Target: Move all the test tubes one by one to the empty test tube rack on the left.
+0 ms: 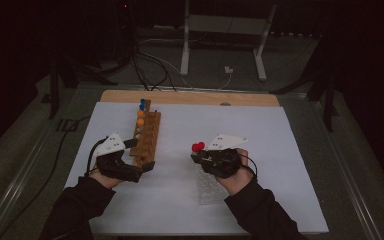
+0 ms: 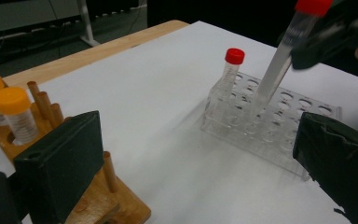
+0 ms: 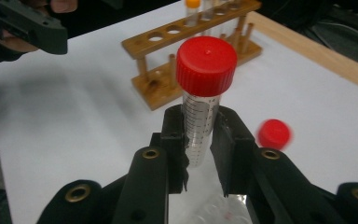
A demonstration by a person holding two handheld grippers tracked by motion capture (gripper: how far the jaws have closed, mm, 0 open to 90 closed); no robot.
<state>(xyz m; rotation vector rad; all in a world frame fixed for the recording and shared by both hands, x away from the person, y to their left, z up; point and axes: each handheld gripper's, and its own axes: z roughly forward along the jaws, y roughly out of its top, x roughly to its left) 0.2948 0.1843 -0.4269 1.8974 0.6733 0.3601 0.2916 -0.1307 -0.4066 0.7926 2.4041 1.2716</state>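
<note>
My right gripper (image 3: 200, 122) is shut on a clear tube with a red cap (image 3: 206, 65), gripped just below the cap. In the left gripper view that tube (image 2: 279, 58) leans over the clear plastic rack (image 2: 279, 135), its lower end at one of the holes. A second red-capped tube (image 2: 230, 70) stands upright in that rack. My left gripper (image 2: 200, 135) is open with nothing between its jaws, beside the near end of the wooden rack (image 1: 147, 135). In the high view the right gripper (image 1: 200, 156) is above the clear rack (image 1: 209, 189).
The wooden rack holds orange-capped tubes (image 2: 14, 109) and a blue-capped one (image 1: 142, 102) at its far end. A white sheet (image 1: 260, 150) covers the wooden table (image 1: 190, 96). Cables and a metal stand lie on the floor beyond the table.
</note>
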